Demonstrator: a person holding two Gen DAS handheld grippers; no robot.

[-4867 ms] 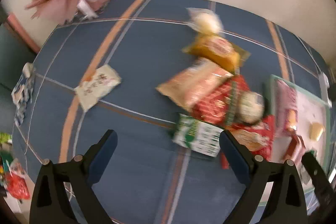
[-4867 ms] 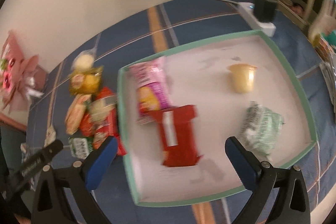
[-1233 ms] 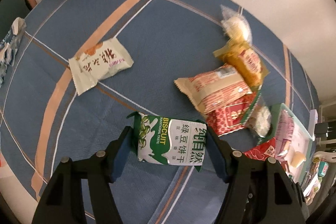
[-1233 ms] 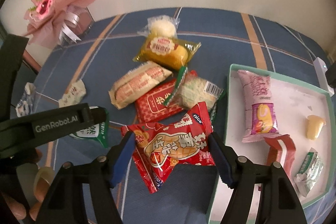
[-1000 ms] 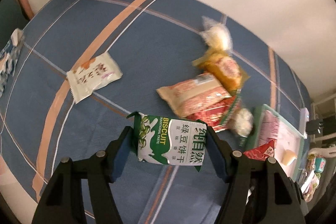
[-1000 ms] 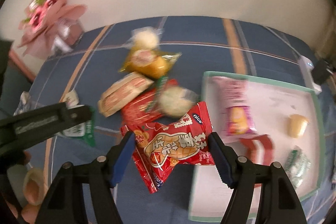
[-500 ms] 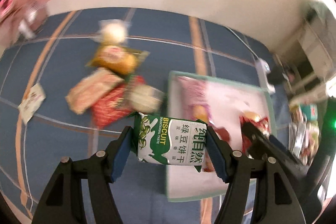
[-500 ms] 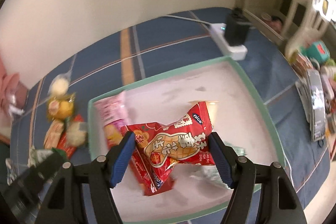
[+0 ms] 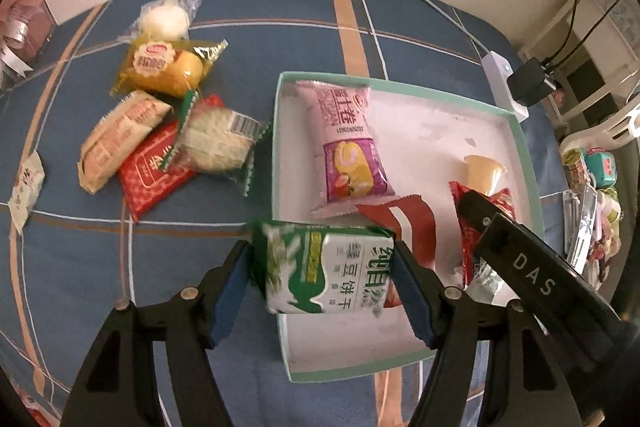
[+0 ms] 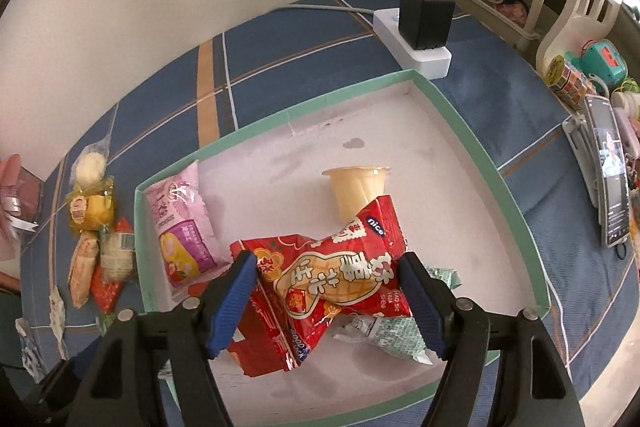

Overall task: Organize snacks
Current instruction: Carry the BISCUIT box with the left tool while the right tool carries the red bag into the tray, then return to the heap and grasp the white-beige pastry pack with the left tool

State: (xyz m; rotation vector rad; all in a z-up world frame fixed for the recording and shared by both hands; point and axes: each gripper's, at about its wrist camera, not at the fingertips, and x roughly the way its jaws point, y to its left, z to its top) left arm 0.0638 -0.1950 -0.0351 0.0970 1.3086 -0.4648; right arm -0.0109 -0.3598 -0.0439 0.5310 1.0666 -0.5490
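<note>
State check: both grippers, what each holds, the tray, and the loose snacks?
Left gripper: shut on green-and-white biscuit packet, over tray's near-left edge.
Right gripper: shut on red peanut snack bag, over tray.
Mint-rimmed white tray: partly filled.
Pink roll-cake packet: flat in tray.
Yellow jelly cup: on its side in tray.
Yellow cake packet: outside the tray, on blue cloth.

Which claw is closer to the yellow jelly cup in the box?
Right. The right claw, holding the red peanut packet, hangs just in front of the jelly cup. The left claw sits at the box's opposite near corner.
</note>
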